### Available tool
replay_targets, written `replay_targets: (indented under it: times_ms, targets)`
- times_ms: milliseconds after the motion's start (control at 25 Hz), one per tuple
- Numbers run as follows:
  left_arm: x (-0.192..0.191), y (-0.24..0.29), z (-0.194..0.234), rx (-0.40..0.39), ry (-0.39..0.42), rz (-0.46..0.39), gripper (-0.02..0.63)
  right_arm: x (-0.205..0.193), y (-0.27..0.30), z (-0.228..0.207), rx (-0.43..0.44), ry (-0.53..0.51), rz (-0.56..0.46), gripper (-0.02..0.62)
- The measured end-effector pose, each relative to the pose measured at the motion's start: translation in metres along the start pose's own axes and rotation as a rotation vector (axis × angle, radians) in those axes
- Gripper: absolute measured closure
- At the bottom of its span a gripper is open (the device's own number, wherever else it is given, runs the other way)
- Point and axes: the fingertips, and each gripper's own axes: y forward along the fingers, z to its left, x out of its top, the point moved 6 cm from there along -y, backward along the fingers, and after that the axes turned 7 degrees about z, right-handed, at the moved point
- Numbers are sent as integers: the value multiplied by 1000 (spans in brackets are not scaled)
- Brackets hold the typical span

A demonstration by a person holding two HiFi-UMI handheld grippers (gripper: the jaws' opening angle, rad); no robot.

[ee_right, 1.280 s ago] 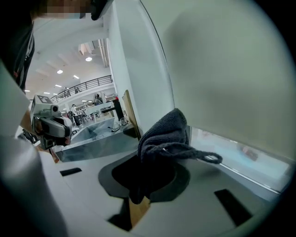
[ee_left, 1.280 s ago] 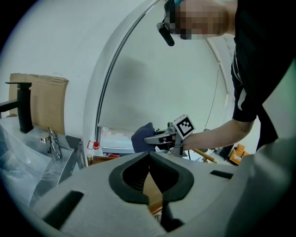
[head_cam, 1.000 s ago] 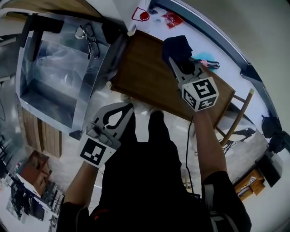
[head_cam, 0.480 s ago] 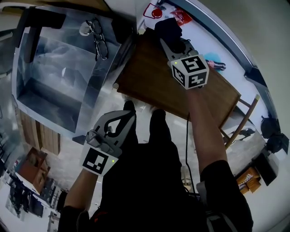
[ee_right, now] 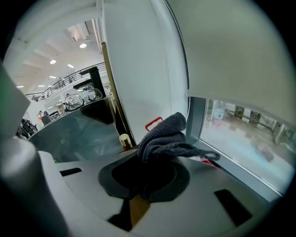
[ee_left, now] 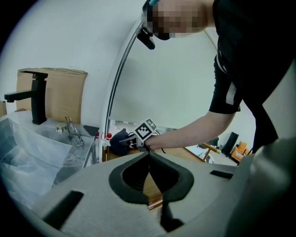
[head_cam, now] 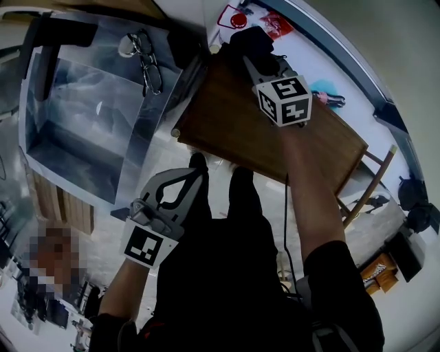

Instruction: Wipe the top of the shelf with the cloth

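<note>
The brown wooden shelf top [head_cam: 254, 130] lies in the middle of the head view. A dark grey cloth [head_cam: 253, 42] is bunched at its far left corner. My right gripper [head_cam: 253, 63] is shut on the cloth [ee_right: 163, 135] and holds it against the wood; in the right gripper view [ee_right: 144, 159] the cloth bulges out between the jaws. My left gripper [head_cam: 194, 170] hangs shut and empty below the shelf's near edge, beside the person's legs. From the left gripper view [ee_left: 149, 156] I see the cloth [ee_left: 117, 140] and the right gripper's marker cube [ee_left: 146, 129] on the shelf.
A steel sink [head_cam: 130, 148] lined with plastic film stands left of the shelf, with glasses [head_cam: 148, 58] on its rim and a black tap [ee_left: 36, 95]. A red object [head_cam: 237, 19] lies on the white sill behind. A wooden chair [head_cam: 371, 182] stands at the right.
My right gripper has slid the cloth across the shelf top toward the far left corner. The left gripper has stayed roughly where it was.
</note>
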Motion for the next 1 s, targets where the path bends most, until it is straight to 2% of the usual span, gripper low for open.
replay_targets:
  times_ms: [360, 1000]
  targets:
    - [18, 25, -26, -38, 34, 1, 586, -35, -36, -32, -49, 64, 23, 551]
    - [47, 77, -91, -139, 130, 14, 586, -122, -129, -96, -163, 181, 45, 549]
